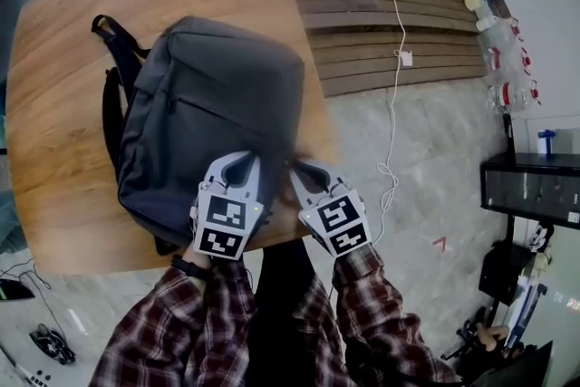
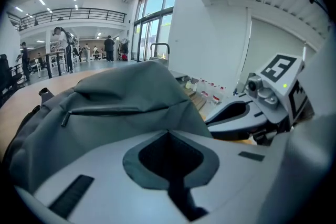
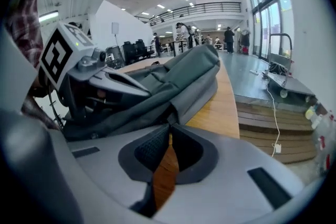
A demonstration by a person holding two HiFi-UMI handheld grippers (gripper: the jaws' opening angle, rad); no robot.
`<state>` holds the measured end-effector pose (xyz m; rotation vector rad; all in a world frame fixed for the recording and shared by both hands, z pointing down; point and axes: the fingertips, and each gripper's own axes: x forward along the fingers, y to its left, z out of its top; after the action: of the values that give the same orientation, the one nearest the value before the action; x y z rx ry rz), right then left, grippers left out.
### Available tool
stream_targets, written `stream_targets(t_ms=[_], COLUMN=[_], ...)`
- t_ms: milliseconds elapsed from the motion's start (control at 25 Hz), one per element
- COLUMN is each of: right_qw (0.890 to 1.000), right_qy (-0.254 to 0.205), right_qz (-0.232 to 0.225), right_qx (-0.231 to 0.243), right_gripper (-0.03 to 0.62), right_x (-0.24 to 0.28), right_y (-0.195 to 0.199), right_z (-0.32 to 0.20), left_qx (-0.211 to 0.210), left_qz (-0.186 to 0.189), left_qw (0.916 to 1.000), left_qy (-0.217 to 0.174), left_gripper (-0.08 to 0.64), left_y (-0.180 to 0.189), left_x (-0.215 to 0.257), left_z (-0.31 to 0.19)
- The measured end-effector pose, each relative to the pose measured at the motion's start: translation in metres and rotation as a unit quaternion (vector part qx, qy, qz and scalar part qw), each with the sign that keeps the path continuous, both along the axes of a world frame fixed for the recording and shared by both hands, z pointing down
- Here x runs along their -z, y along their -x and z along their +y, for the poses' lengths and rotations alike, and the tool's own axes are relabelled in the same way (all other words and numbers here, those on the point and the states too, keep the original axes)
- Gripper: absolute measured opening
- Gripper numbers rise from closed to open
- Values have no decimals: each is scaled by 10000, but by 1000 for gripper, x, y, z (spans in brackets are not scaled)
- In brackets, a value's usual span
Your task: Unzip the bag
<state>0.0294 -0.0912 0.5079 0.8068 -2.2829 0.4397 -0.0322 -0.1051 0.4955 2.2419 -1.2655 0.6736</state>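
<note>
Left gripper (image 2: pixel 168 134) lies on the near end of the grey backpack (image 1: pixel 213 104), jaws pressed together against the fabric; whether a fold is caught I cannot tell. Right gripper (image 3: pixel 169 127) is closed too, its tips pinching the backpack's near edge seam, probably at a zip pull, though that part is too small to confirm. The backpack rests flat on the wooden table (image 1: pixel 82 32), straps trailing away. Its front pocket zip (image 2: pixel 121 110) looks closed and no opening shows anywhere, so the unzipping seems barely begun: the whole pull remains
</note>
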Motion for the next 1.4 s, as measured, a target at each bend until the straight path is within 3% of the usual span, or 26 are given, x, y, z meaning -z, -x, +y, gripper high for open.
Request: stream_targets(t_ms=[160, 320, 600, 720, 880, 1040, 1120, 1400], right_qw=[9960, 9830, 9564, 9470, 9477, 9549, 9590, 9730], right_qy=[47, 22, -37, -118, -122, -167, -168, 101], right_qz=[393, 832, 1193, 1306, 1411, 1479, 1508, 1366], right_qx=[800, 1634, 2666, 2932, 2862, 2570, 2392, 1858], right_gripper=[33, 80, 75, 21, 11, 11, 11, 11], right_x=[-15, -23, -27, -28, -27, -26, -26, -29], right_y=[6, 12, 25, 25, 22, 21, 21, 15], right_z=[2, 0, 1, 2, 2, 1, 3, 49], left_qx=[4, -42, -202, -354, -748, -1473, -1680, -1708], left_qz=[-18, -41, -108, -229, -470, -931, -919, -736], left_qw=[10000, 10000, 9997, 9991, 9961, 9838, 9805, 9824], left_qy=[-5, 6, 55, 14, -85, -422, -437, -145], left_gripper=[9, 9, 9, 9, 9, 9, 9, 9], left_y=[0, -1, -3, -3, -5, -9, -10, -12], left_x=[0, -1, -5, -7, -7, -5, -9, -19], left_z=[1, 2, 3, 2, 3, 3, 2, -7])
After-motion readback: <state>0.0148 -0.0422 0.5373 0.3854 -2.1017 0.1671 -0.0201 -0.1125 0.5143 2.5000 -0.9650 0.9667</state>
